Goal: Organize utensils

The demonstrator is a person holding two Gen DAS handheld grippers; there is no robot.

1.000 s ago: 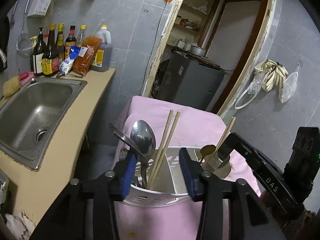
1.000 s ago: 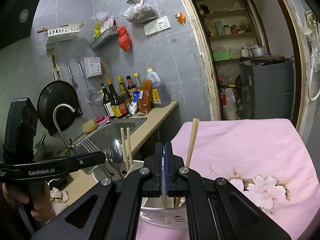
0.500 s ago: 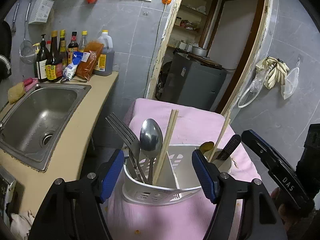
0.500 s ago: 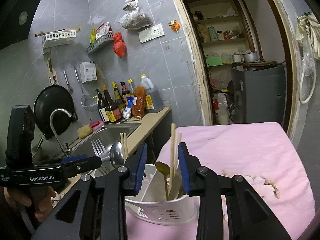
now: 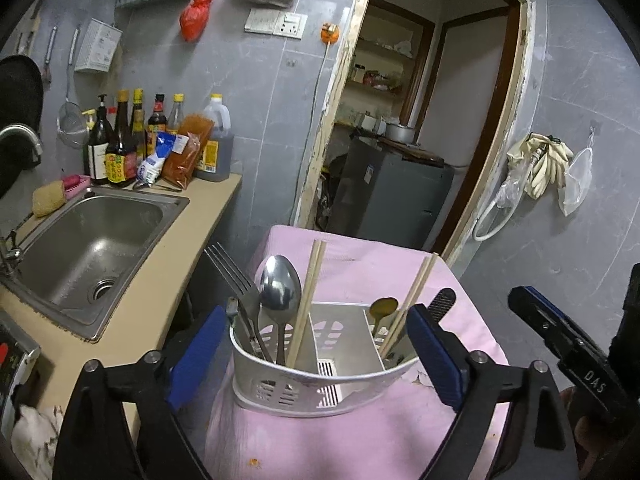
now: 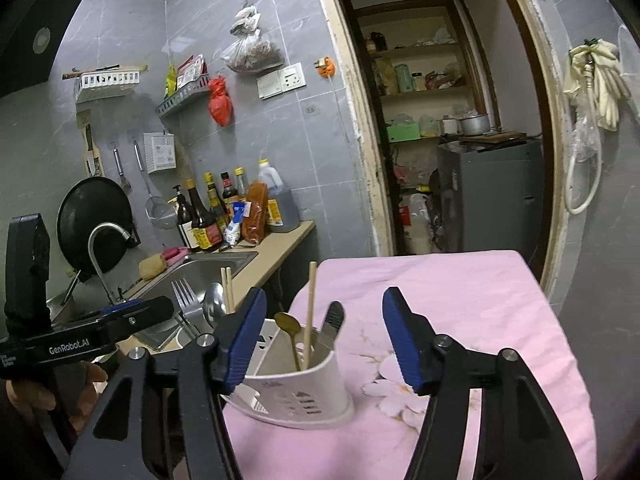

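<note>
1. Both tools have drawn back from the white utensil caddy [image 5: 320, 376] since the earlier frames, and their jaws have just been opening. The left gripper [image 5: 316, 354] now gapes wide with nothing pressed between its pads. The right gripper [image 6: 324, 340], shut a second ago, stands about half open and empty too.

2. Seen from the left wrist, the caddy sits dead ahead on the pink cloth [image 5: 360, 276], framed by the blue pads but apart from them.

3. Its left compartment, at about 10 o'clock from the caddy's middle, holds a fork [image 5: 236, 280], a steel spoon [image 5: 280, 288] and a pair of chopsticks [image 5: 308, 300]. The right compartment, at about 2 o'clock, holds a small brass-coloured spoon [image 5: 383, 308], more chopsticks [image 5: 412, 300] and a dark-handled tool [image 5: 440, 300].

4. Handling, as I judge it: the caddy is light, stiff plastic and could tip or slide on the cloth if nudged. Steel handles are smooth and apt to slip; chopsticks are thin, light and may roll in the pads. Best hold is on an upper shaft, clear of its neighbours.

5. Hidden: the lower ends of all the utensils, behind the caddy wall. The dark-handled tool's working end cannot be made out. The middle compartment looks empty, though its floor is only partly visible.
</note>
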